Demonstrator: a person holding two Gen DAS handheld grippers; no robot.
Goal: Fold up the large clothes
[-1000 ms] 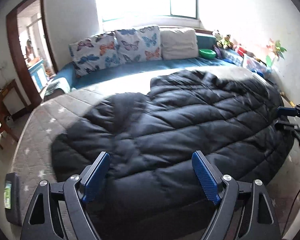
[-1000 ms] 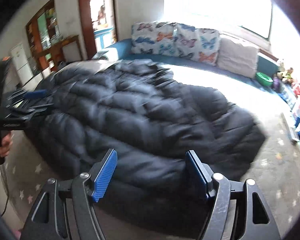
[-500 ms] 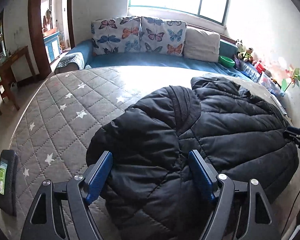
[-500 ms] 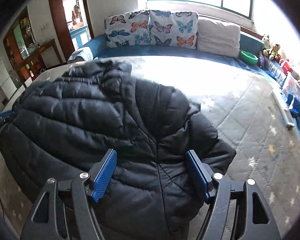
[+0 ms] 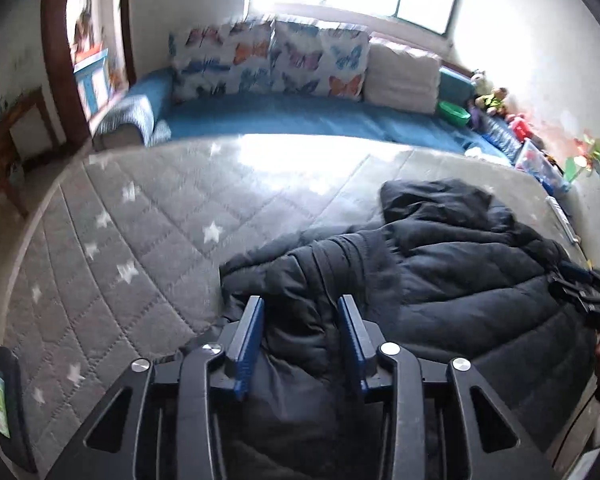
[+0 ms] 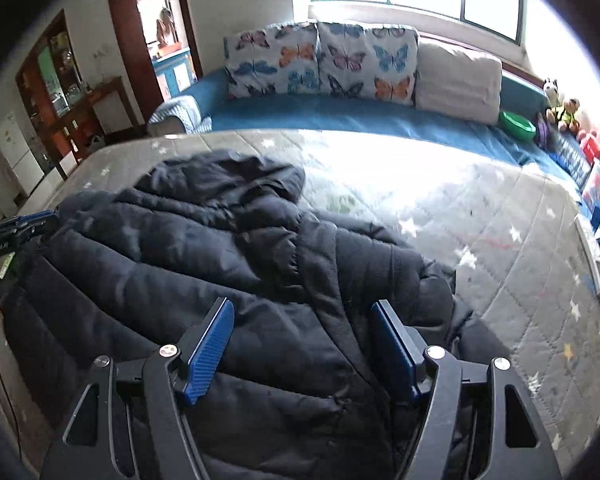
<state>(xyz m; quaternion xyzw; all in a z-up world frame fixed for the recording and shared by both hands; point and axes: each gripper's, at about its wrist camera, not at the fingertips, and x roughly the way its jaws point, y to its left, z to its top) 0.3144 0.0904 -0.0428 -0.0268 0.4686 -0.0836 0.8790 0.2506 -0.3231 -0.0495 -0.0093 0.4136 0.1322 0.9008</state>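
Note:
A large black quilted puffer jacket [image 5: 452, 276] lies spread on the grey star-patterned mattress [image 5: 148, 216]; it also fills the near left of the right wrist view [image 6: 204, 256]. My left gripper [image 5: 300, 312] has its blue pads closed in on a bunch of the jacket's left edge. My right gripper [image 6: 304, 320] is open, low over the jacket's right part, with fabric between its wide-apart pads. The right gripper shows at the far right of the left wrist view [image 5: 580, 292], the left gripper at the far left of the right wrist view [image 6: 16, 228].
A blue sofa [image 6: 340, 116] with butterfly cushions [image 6: 320, 60] stands behind the mattress. Toys and boxes [image 6: 580, 148] line the right wall. A dark phone-like device [image 5: 4, 396] lies at the mattress's near left edge. A doorway [image 6: 160, 32] opens at the back left.
Both grippers have moved down to the jacket. The left gripper's jaws have narrowed onto the jacket's left edge. The right gripper stays wide open.

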